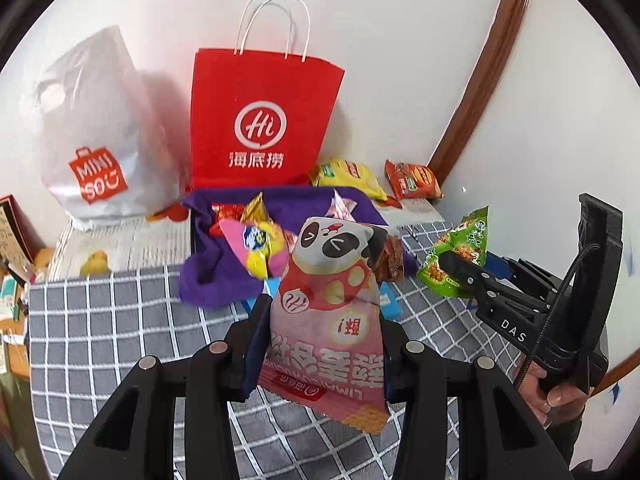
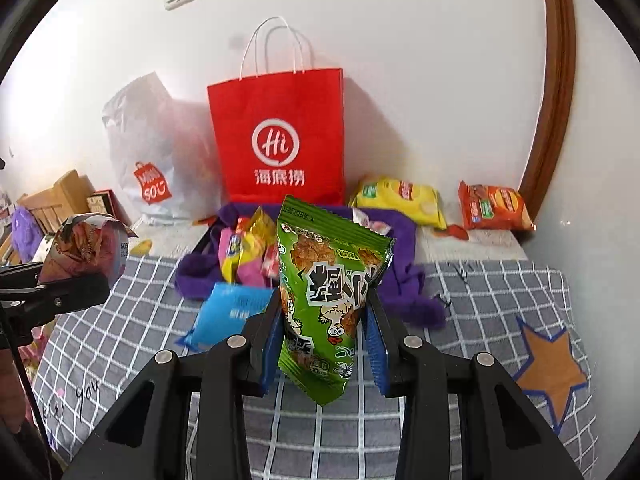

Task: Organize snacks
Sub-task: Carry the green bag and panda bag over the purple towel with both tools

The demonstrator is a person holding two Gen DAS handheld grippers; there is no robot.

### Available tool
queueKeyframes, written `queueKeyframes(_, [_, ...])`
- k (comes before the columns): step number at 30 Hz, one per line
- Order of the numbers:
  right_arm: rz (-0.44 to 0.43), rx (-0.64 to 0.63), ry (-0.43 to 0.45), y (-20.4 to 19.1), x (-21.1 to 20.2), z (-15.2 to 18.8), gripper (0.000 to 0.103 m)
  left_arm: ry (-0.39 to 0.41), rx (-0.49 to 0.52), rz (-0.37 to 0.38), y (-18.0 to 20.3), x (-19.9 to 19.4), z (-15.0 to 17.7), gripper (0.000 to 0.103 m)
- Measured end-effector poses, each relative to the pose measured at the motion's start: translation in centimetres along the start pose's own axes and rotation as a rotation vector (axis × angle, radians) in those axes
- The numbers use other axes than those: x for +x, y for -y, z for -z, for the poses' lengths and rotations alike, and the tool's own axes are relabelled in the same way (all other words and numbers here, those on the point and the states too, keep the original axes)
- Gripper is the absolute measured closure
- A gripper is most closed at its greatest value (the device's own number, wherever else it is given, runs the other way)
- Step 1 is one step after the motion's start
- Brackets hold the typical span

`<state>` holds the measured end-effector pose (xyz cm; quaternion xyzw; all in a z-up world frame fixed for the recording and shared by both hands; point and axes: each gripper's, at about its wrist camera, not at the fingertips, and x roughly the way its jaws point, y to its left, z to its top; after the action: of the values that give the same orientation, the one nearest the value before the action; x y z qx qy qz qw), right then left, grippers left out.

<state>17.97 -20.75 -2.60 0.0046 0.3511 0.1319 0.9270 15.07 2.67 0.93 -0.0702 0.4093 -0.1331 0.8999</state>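
My left gripper (image 1: 320, 316) is shut on a pink panda snack packet (image 1: 328, 308) and holds it above the checked cloth; it also shows in the right wrist view (image 2: 86, 248). My right gripper (image 2: 324, 316) is shut on a green snack packet (image 2: 324, 292), seen from the left wrist view too (image 1: 456, 256). Ahead is a purple-lined box (image 1: 208, 280) with several small snacks, such as a pink-yellow candy bag (image 1: 256, 248). A blue packet (image 2: 228, 312) lies in front of the box.
A red paper bag (image 2: 280, 144) and a white Miniso plastic bag (image 1: 96, 132) stand against the wall. A yellow chip bag (image 2: 400, 200) and an orange chip bag (image 2: 494, 206) lie at the back right. A grey checked cloth (image 2: 480, 300) with a star patch (image 2: 550, 364) covers the surface.
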Motion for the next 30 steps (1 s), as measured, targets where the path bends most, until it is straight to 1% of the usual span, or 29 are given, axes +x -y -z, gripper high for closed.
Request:
queueKeyframes(8, [-0.003,-0.035,0.024,-0.2,1.4,-4.0,0.066,0.008,-0.003,-0.008,-0.1,0.6,-3.6,0.061])
queueKeyframes(14, [-0.015,-0.055,0.038,-0.5,3.3,-6.7,0.066,0.012,-0.004,-0.034,-0.4,1.7,-6.2,0.061])
queueKeyframes(21, [-0.02,-0.06,0.03,-0.1,6.1,-8.8,0.066,0.012,-0.018,-0.047,-1.5,3.4,-8.7,0.061])
queueKeyframes(30, [-0.013,-0.044,0.013,1.1,9.0,-10.9,0.066,-0.016,-0.053,-0.044,-3.1,7.0,-11.0,0.061])
